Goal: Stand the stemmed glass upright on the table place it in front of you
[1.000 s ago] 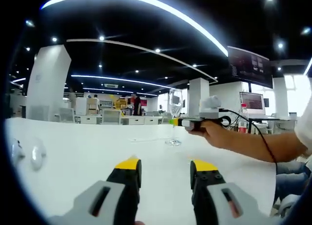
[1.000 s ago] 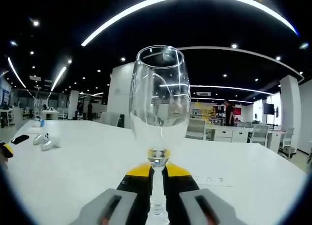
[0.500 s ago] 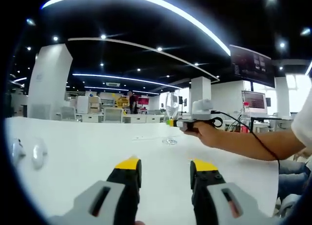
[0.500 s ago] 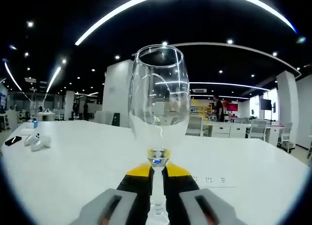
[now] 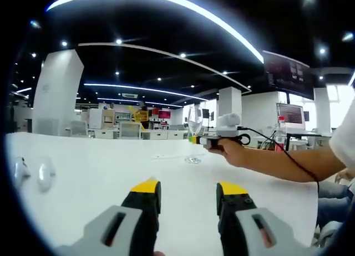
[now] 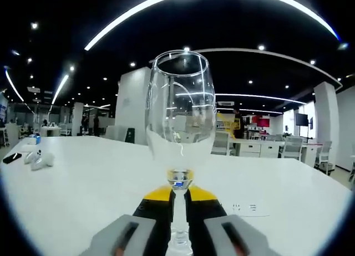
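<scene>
1. The glass (image 6: pixel 180 109) stands upright. In the right gripper view the right gripper (image 6: pixel 178 203) pinches its stem, with the yellow-tipped jaws pressed in from both sides just under the bowl.
2. In the left gripper view the glass (image 5: pixel 194 123) is seen out across the white bench (image 5: pixel 94 173), with its foot on or just above the surface; contact is too small to tell. A hand (image 5: pixel 230 152) holds the right gripper (image 5: pixel 195 138) there.
3. The left gripper (image 5: pixel 186 196) hangs over the bench with its jaws spread and nothing between them, well apart from the glass.
4. Two small white items (image 5: pixel 33 173) lie near the bench's far left, clear of the work.
5. Risk: if the foot is not flat down when the jaws part, the tall, top-heavy glass could tip.
6. Risk: drawing the jaws back unevenly could drag the thin stem sideways and topple it.
7. Risk: too hard a squeeze could snap the stem.
</scene>
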Demonstrator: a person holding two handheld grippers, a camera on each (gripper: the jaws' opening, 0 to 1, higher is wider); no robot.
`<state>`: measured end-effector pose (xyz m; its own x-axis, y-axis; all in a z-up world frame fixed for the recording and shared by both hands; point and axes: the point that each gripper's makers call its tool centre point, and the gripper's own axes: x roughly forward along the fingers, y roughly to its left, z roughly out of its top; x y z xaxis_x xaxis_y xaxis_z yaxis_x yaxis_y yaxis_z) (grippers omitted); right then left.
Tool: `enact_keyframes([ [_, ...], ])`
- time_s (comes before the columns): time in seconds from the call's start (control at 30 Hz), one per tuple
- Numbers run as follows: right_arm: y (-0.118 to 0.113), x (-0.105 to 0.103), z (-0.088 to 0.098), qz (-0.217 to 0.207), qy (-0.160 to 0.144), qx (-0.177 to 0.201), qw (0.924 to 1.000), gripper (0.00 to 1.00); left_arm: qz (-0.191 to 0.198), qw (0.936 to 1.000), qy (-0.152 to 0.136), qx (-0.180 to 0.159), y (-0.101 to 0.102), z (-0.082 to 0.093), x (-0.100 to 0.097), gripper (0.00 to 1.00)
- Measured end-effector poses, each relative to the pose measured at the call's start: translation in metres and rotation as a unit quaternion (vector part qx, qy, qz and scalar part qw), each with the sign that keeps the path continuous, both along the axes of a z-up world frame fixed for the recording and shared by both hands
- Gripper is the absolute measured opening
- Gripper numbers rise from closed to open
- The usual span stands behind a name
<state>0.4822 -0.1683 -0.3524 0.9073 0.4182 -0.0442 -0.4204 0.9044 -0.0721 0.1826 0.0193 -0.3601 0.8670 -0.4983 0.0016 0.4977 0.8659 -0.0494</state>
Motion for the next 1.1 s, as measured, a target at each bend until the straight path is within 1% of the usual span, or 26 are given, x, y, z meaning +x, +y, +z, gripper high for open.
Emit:
enact_keyframes([
  [0.53, 0.0011, 0.0044, -0.0076, 0.002, 0.004, -0.001, 1.0, 0.12, 0.006, 1.0, 0.0, 0.0, 0.0035, -0.0015, 0.0002, 0.4],
  [0.83, -0.0023, 0.0056, -0.0087, 0.001, 0.009, 0.01, 0.9999, 0.12, 0.006, 1.0, 0.002, -0.001, 0.003, -0.002, -0.0001, 0.4],
  [1.1, -0.0021, 0.0059, -0.0088, 0.001, 0.009, 0.012, 0.9999, 0.12, 0.005, 1.0, 0.001, -0.001, 0.0022, -0.0015, -0.0011, 0.4],
])
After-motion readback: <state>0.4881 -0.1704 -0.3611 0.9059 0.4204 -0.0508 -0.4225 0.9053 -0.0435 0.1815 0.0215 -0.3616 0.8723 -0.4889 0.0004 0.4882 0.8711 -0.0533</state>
